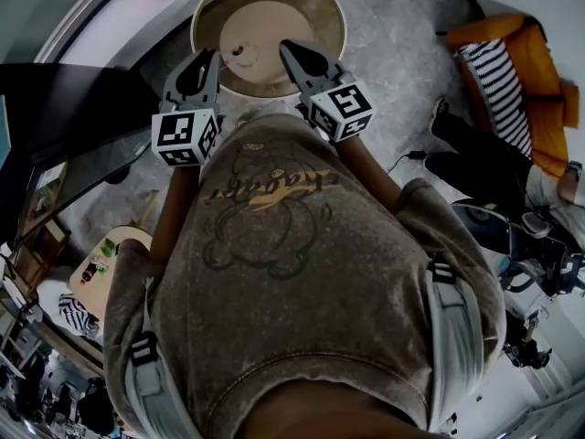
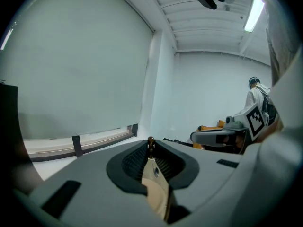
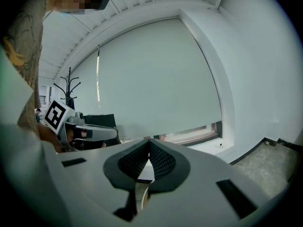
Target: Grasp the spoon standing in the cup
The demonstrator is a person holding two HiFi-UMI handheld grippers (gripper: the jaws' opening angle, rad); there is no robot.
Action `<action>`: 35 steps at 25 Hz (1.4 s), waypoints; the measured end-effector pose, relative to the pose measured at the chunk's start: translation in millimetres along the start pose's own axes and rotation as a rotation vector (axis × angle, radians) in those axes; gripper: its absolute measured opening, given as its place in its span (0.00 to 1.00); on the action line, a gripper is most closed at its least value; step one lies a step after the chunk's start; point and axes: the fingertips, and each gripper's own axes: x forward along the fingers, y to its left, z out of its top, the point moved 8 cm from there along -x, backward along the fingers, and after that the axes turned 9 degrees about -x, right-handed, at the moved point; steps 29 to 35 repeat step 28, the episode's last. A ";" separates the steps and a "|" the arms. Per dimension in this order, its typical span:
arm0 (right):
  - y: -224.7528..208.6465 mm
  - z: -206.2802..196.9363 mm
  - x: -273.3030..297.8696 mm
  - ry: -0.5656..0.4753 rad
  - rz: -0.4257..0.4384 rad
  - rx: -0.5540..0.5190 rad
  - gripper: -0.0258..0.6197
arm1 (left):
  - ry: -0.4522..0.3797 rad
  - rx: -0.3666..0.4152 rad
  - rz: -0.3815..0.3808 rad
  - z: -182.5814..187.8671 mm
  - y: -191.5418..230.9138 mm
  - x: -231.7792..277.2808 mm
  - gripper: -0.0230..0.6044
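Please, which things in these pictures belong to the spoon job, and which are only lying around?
Belong to the job: spoon, its thin handle pinched in the left claw; small cup; round table under it.
Only lying around: right claw, shut and empty; orange seat with striped cushion; coat stand.

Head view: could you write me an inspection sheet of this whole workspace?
Surface: round tan table with a raised rim.
Job's things: small pale cup on the table; thin brown-tipped spoon, apparently pinched by the left tongs.
Clutter: nothing seen.
Grippers: left tongs closed on the spoon; right tongs closed, empty.
Cables: dark cable on the floor.
Surroundings: orange seat, striped cushion, coat stand.
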 end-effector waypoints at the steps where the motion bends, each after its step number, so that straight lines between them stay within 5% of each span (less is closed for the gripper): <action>1: 0.1 -0.3 -0.1 0.001 0.001 -0.001 0.07 | 0.002 -0.002 0.001 -0.6 -0.1 -0.2 0.13; 35: 8.0 -5.4 -4.1 0.028 0.050 0.004 0.07 | 0.036 -0.026 0.004 -13.6 -6.3 -3.6 0.13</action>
